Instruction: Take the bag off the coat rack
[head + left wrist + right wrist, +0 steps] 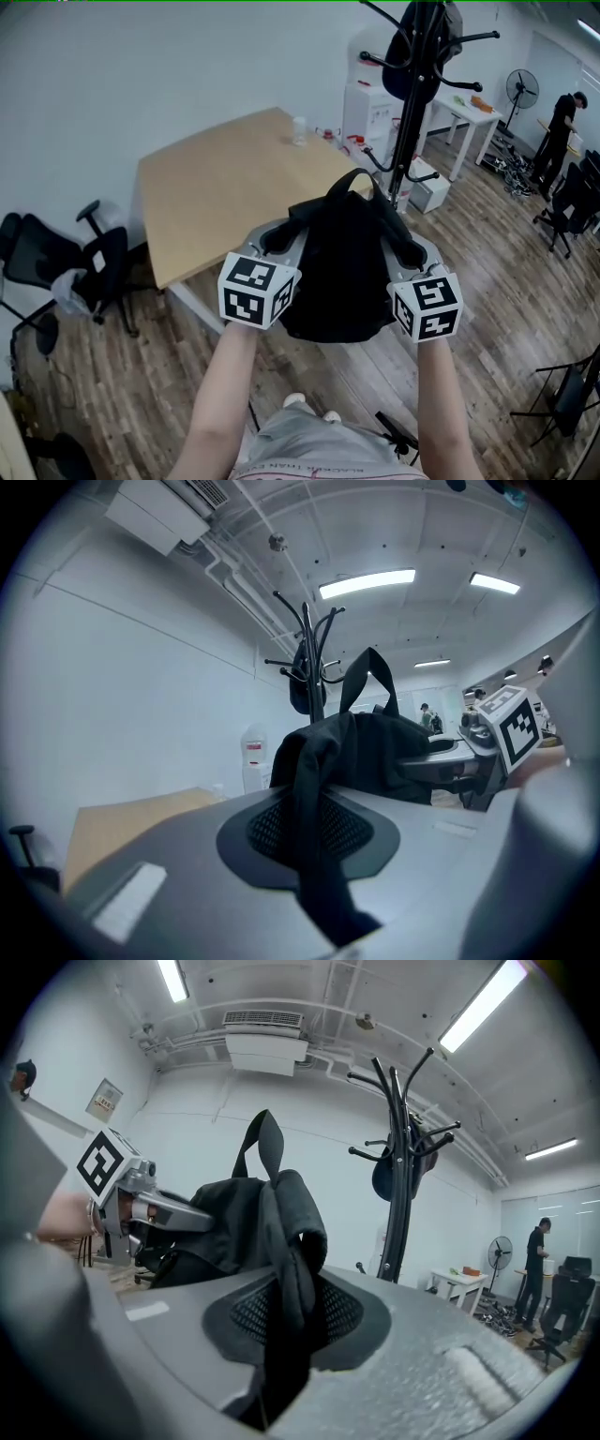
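A black backpack (342,267) hangs between my two grippers, in front of the black coat rack (412,112). My left gripper (281,239) is shut on one shoulder strap (314,836), which runs down between its pads. On the other side, my right gripper (412,251) is shut on the second strap (291,1316). The bag's top loop (262,1143) stands upright with no hook through it. In both gripper views the rack (398,1194) stands behind the bag and apart from it. Each gripper shows in the other's view across the bag (375,747).
Another dark item (427,47) hangs at the rack's top. A wooden table (225,187) stands to the left, with office chairs (56,267) beside it. A white cabinet (370,112), a white side table (469,117), a fan (521,89) and a person (560,127) are at the far right.
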A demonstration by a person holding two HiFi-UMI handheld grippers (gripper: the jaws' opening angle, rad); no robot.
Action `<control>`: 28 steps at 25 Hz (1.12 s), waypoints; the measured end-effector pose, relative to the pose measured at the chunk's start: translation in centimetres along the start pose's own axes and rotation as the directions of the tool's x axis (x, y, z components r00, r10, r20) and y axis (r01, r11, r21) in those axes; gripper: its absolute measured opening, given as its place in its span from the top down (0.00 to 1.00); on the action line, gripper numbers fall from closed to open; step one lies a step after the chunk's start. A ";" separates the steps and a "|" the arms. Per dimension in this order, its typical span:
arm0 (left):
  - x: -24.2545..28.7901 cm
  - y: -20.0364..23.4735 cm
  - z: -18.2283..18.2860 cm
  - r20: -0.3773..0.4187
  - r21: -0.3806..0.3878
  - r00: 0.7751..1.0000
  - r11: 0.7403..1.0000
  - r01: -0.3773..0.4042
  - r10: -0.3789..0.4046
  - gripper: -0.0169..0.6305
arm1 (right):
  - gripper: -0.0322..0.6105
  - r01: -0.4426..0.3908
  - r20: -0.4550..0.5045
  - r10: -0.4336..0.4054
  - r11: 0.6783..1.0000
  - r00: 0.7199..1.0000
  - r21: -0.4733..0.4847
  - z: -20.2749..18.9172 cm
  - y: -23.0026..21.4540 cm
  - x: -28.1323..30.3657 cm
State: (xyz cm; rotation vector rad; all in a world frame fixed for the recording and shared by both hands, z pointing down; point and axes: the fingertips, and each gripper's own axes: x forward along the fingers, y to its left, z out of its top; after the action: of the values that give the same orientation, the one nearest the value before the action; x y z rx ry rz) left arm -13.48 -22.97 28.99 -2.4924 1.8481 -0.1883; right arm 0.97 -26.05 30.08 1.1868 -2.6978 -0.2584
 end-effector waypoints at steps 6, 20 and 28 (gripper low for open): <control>-2.2 3.9 -0.9 -0.038 -0.014 0.997 0.998 -0.062 0.061 0.87 | 0.86 -0.087 -0.009 0.087 0.996 0.996 0.009 0.7 3.3 3.3; -6.4 11.6 -0.3 -0.020 0.001 0.978 0.978 -0.207 0.207 0.87 | 0.86 -0.204 0.038 0.205 0.979 0.978 -0.019 4.1 9.5 9.3; -7.1 13.2 0.1 -0.007 0.007 0.974 0.974 -0.228 0.228 0.87 | 0.86 -0.205 0.045 0.206 0.978 0.977 -0.029 5.0 10.7 10.3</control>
State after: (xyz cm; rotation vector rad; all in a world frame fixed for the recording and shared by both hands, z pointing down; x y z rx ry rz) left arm -28.09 -20.06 27.02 -2.2533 2.1128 -0.1955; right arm -14.65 -26.13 28.70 0.8957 -2.8227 -0.2915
